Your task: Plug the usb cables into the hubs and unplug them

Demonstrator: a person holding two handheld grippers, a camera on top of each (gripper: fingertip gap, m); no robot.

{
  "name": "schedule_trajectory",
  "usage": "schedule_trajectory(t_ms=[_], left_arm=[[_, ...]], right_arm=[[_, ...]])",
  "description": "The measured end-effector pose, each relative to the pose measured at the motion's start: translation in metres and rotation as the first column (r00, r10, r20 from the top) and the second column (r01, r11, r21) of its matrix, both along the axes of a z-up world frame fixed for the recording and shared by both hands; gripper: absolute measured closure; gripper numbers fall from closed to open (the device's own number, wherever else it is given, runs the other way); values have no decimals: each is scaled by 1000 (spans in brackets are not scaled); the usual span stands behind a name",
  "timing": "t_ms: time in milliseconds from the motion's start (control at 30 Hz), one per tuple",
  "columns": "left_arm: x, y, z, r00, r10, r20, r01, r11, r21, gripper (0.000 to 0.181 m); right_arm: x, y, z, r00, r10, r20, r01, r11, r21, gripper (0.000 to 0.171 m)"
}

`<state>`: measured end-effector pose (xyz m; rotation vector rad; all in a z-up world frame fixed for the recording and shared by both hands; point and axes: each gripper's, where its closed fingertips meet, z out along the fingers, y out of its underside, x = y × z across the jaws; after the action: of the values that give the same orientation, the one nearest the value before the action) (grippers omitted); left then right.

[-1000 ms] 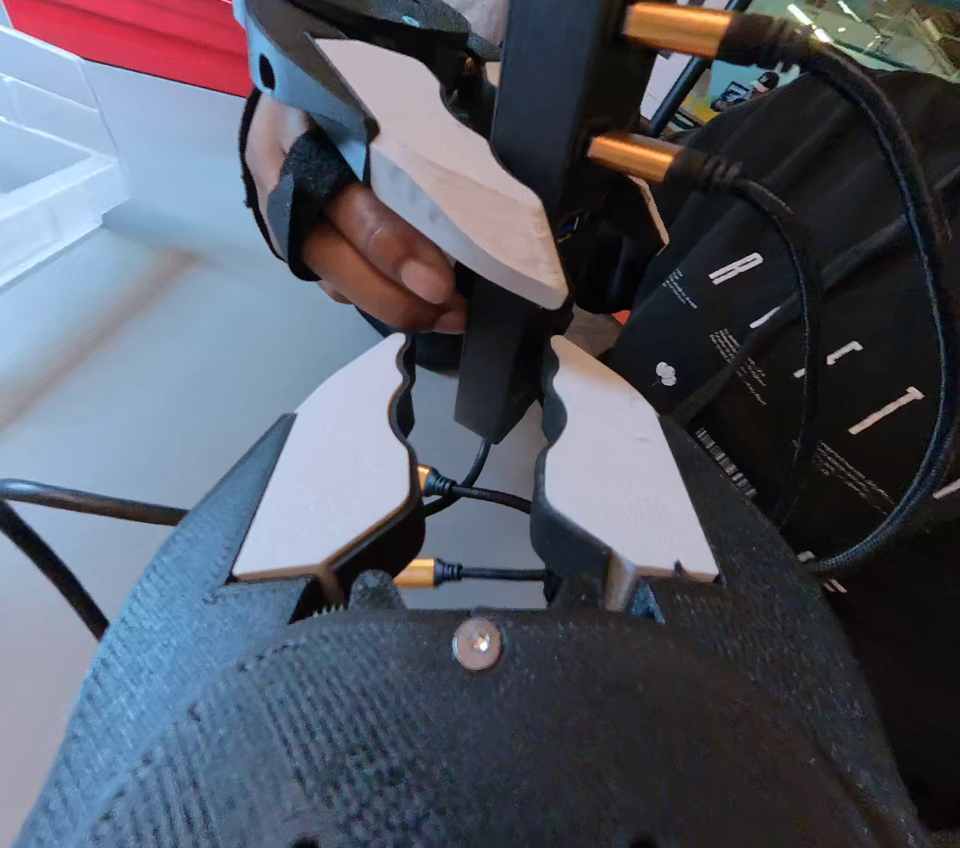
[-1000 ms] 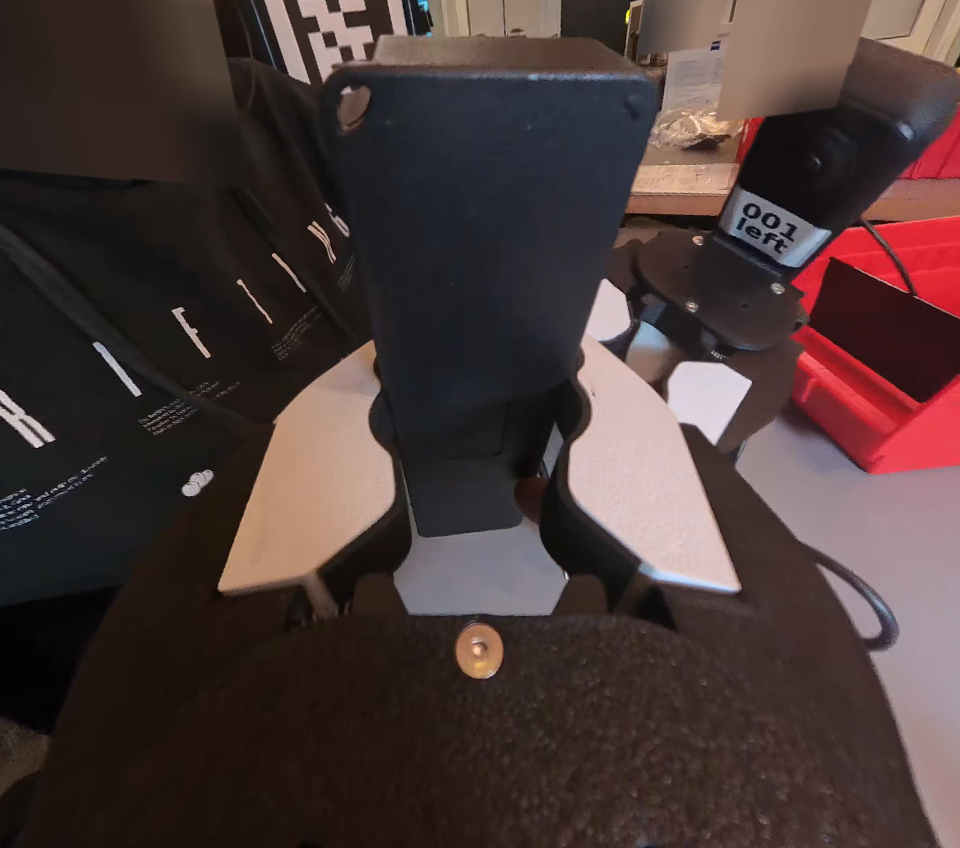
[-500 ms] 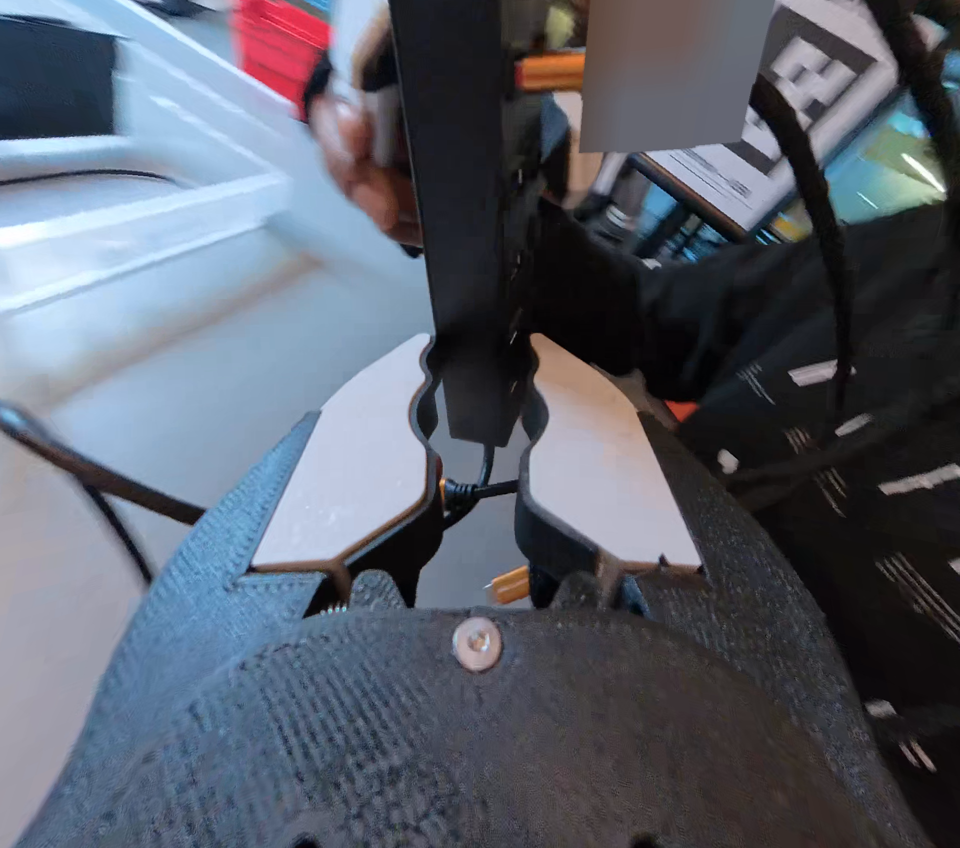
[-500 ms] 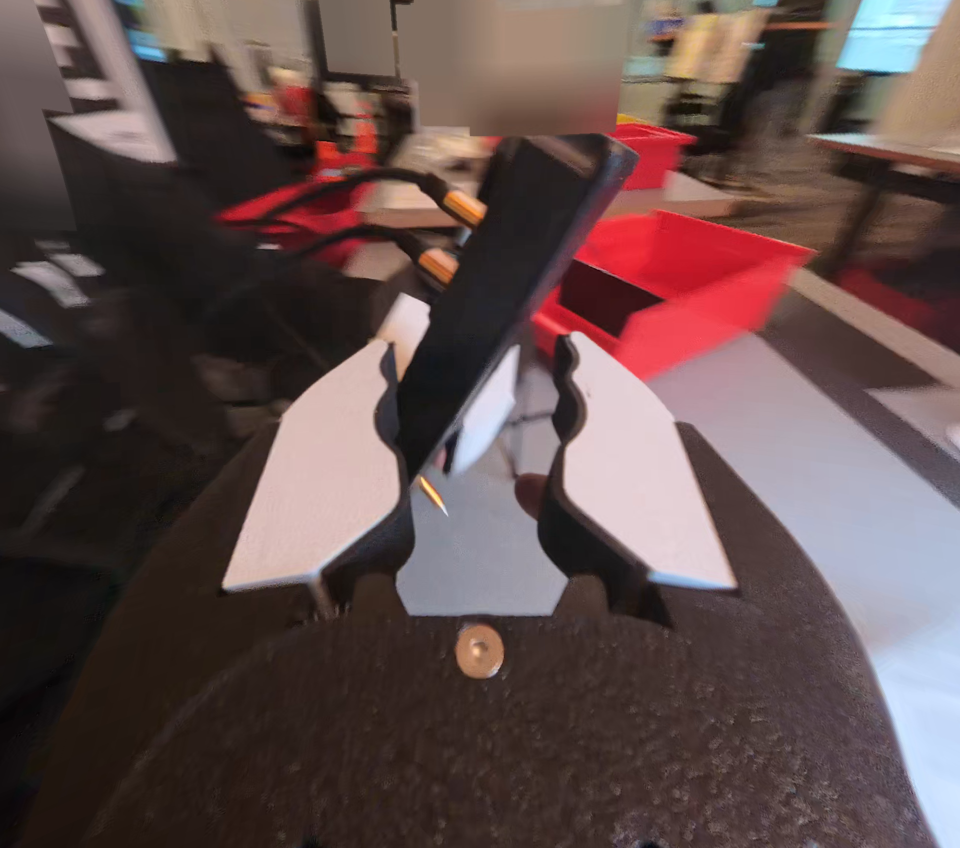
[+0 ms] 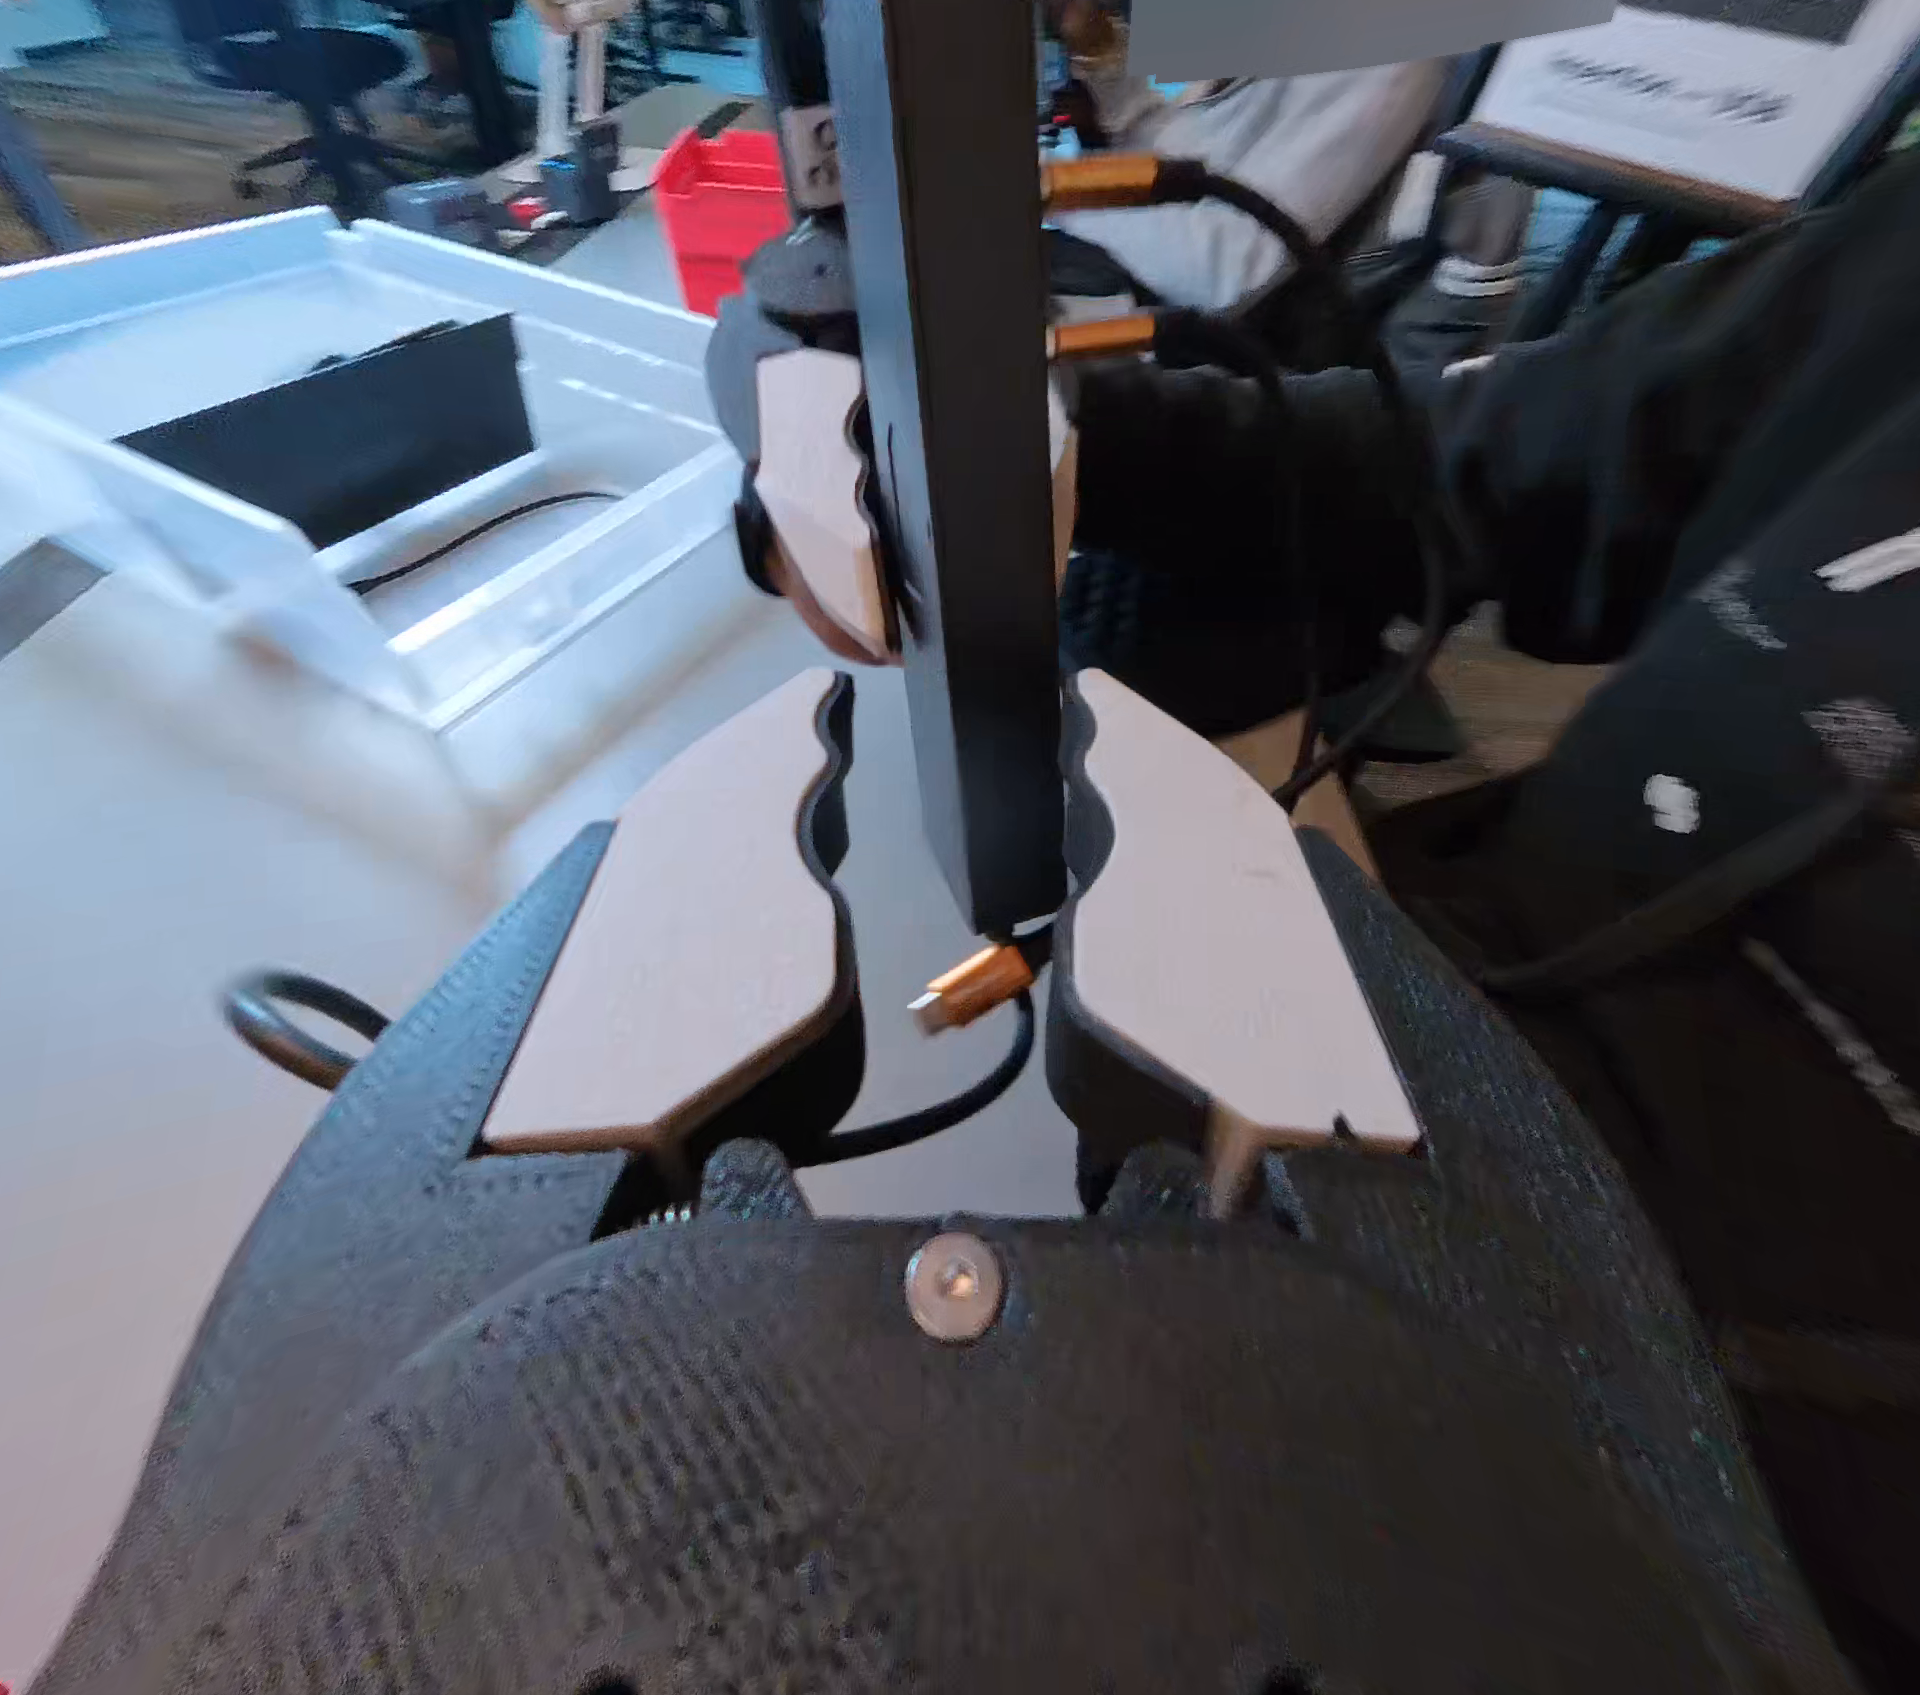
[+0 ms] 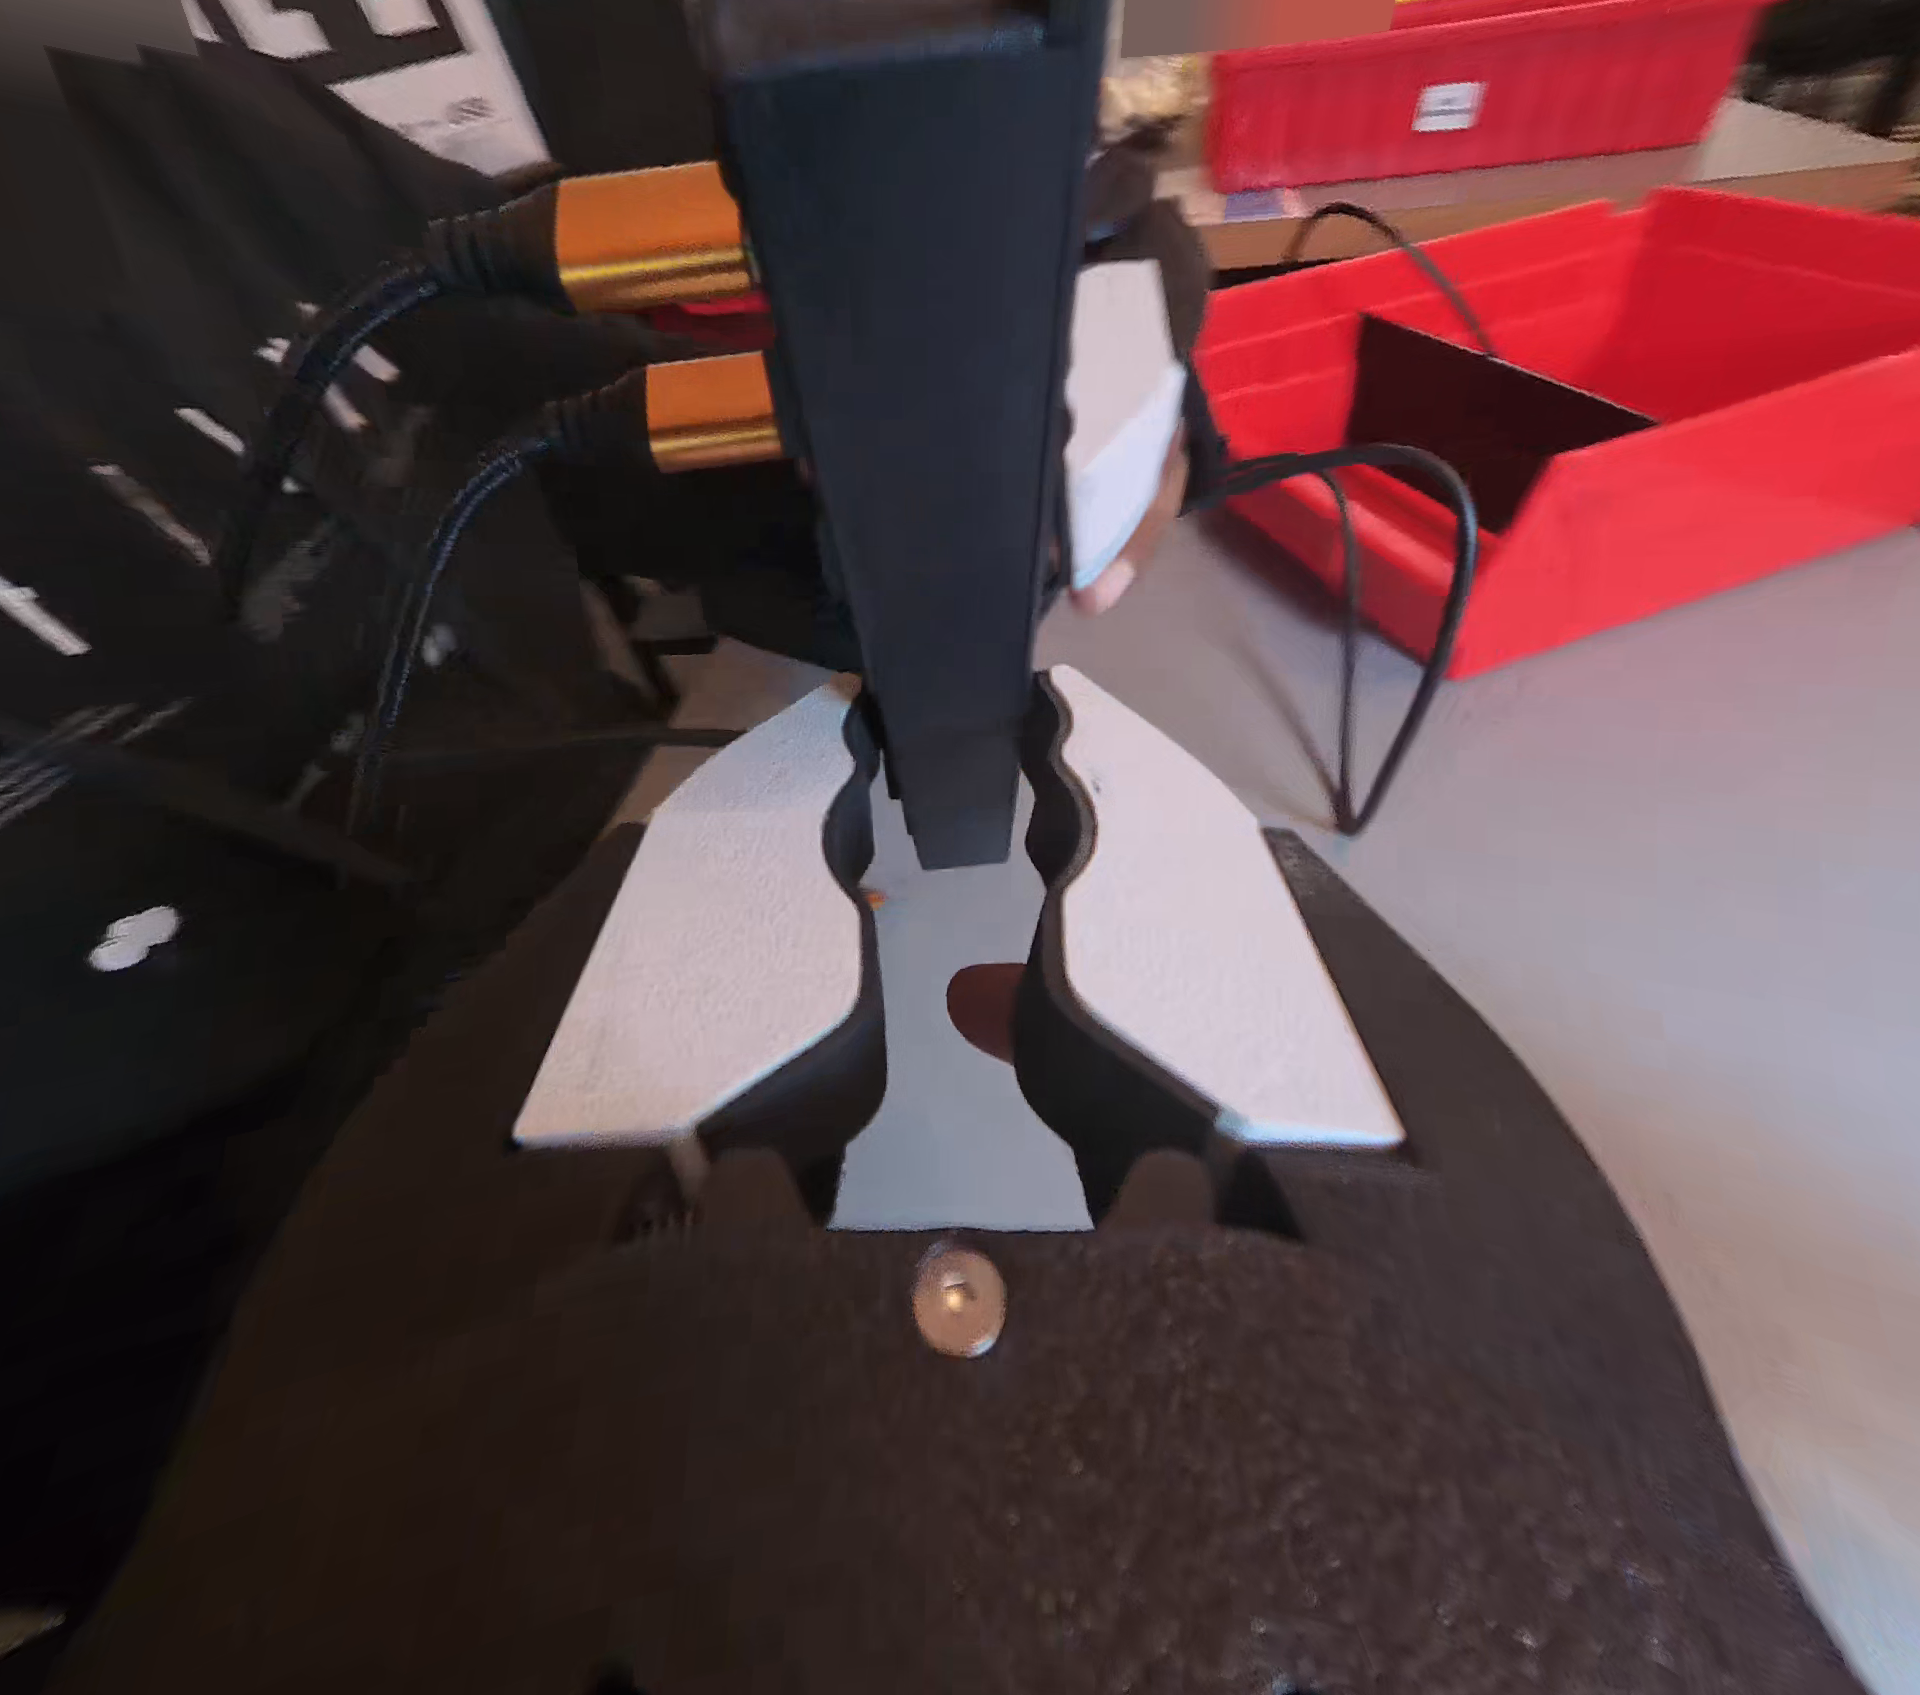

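A black USB hub [image 5: 951, 398] stands upright, edge-on, between my left gripper's [image 5: 956, 689] fingers. It touches the right finger, with a gap to the left one, so the jaws are open. Two gold plugs [image 5: 1101, 180] sit in its right side. A loose gold plug [image 5: 971, 985] on a black cable hangs below it. My right gripper's finger [image 5: 821, 502] presses the hub's left face. In the right wrist view my right gripper [image 6: 948, 689] is shut on the hub's [image 6: 914, 398] lower end, with the gold plugs [image 6: 655, 243] at its left.
A white bin [image 5: 582, 502] holding another black hub [image 5: 332, 440] stands left of the left gripper. A red bin [image 6: 1662, 502] with a black hub [image 6: 1475, 430] stands at the right, with cable loops [image 6: 1403, 606] before it. A person in black clothing [image 5: 1662, 710] is close by. Less than 4 cm separates the two grippers' tips.
Both views have swung round with the hub. The left jaws have widened off the hub. The right jaws have closed onto its lower end. A loose gold plug now hangs under the hub.
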<state>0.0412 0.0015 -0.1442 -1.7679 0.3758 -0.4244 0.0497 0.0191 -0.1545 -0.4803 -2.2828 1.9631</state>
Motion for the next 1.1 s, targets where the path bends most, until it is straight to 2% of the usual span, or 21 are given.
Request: schedule_trajectory(t_ms=[167, 233, 367, 433, 467, 500, 567, 600, 700, 767, 833, 867, 900, 967, 1033, 1100], left_arm=[[-4, -26, 30, 997, -79, -18, 80, 996, 36, 132], [7, -34, 34, 983, -178, -45, 178, 984, 8, 121], [46, -36, 17, 907, -419, -48, 415, 907, -75, 105], [64, -36, 14, 865, -502, -22, 500, 864, -60, 110], [69, -34, 11, 858, -512, -31, 510, 859, -48, 119], [73, -33, 11, 852, -522, -27, 522, 853, -26, 120], [69, -27, 9, 881, -472, -22, 471, 882, -23, 121], [60, -22, 10, 911, -412, -35, 412, 911, -17, 122], [22, -7, 19, 986, -150, -69, 153, 988, 35, 122], [-3, -2, 24, 991, 34, -129, -25, 997, 73, 122], [-17, -1, 21, 957, 150, -246, -128, 987, 101, 122], [-20, -1, 19, 938, 182, -295, -155, 982, 112, 122], [-21, 0, 16, 922, 203, -329, -174, 978, 115, 122], [-23, 3, 6, 900, 219, -376, -200, 976, 90, 122], [-24, 8, -2, 882, 225, -415, -213, 974, 74, 122], [-23, 12, -11, 861, 221, -458, -224, 973, 49, 122]], right_arm=[[23, -26, -23, 984, 164, 70, -171, 979, 115, 146], [30, -39, -27, 970, 225, 96, -236, 964, 121, 146], [47, -64, -29, 927, 350, 136, -363, 927, 94, 146], [51, -70, -33, 912, 375, 164, -391, 917, 78, 146], [52, -70, -34, 907, 381, 179, -397, 916, 61, 146], [52, -70, -36, 905, 382, 188, -397, 917, 45, 146], [43, -65, -38, 925, 330, 188, -342, 939, 36, 145], [32, -61, -39, 949, 259, 180, -271, 962, 44, 142], [-13, -32, -34, 997, -52, 52, 46, 993, 110, 139], [-33, -5, -26, 970, -231, -70, 240, 956, 170, 135], [-49, 27, -8, 890, -418, -180, 448, 876, 178, 139], [-51, 40, 4, 857, -467, -217, 504, 848, 166, 141], [-48, 46, 16, 839, -486, -242, 527, 837, 146, 141], [-32, 40, 31, 867, -428, -256, 474, 866, 156, 141], [-16, 19, 24, 913, -317, -257, 383, 882, 273, 139], [-13, -2, 7, 921, -238, -309, 348, 857, 380, 138]])
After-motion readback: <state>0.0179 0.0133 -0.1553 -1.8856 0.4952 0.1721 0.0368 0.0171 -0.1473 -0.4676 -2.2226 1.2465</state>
